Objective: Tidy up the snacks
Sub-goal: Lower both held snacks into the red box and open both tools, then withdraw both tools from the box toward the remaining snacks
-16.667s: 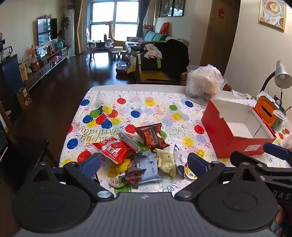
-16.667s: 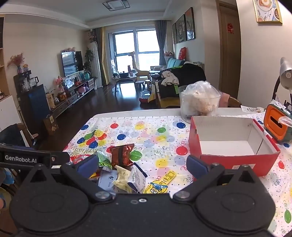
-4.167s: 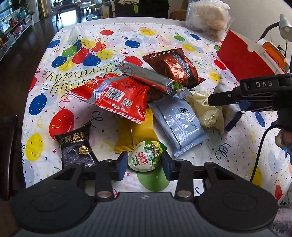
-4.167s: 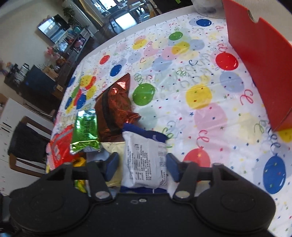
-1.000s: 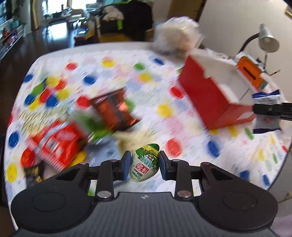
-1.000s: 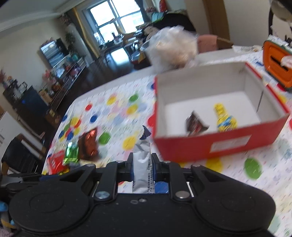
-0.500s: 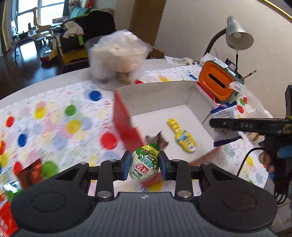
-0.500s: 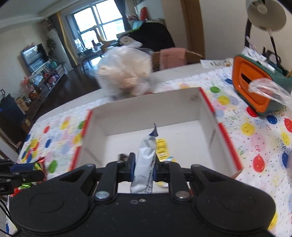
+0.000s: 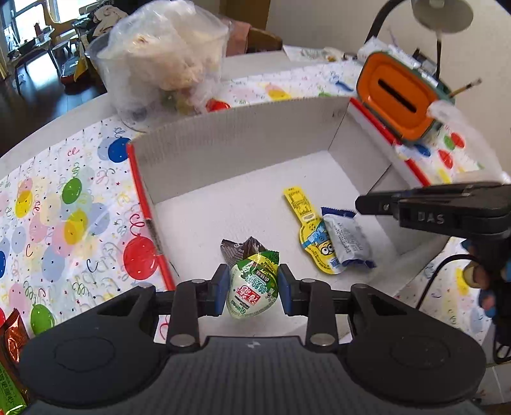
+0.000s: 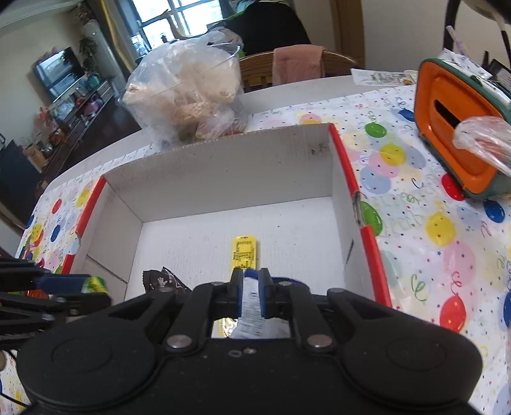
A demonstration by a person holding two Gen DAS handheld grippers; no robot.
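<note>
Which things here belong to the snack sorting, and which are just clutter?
Job:
- red cardboard box with white inside
- green egg-shaped snack packet in left hand-held gripper
- white-and-blue packet in right hand-held gripper
- yellow cartoon packet
- dark crinkled packet

Clutter:
- orange tissue box
- clear plastic bag
- desk lamp

"DAS" in raised letters on the black body of the right gripper (image 9: 362, 204), at the right of the left wrist view. Red and white Chinese characters on the green egg-shaped snack packet (image 9: 252, 289) clamped in the left gripper (image 9: 252, 289); too small to read exactly. Fine black print on the yellow strip packet (image 10: 244, 252) lying in the box (image 10: 223, 166), illegible. Small print on the white and blue packet (image 10: 250, 303) between the right gripper's fingers, also unreadable.
</note>
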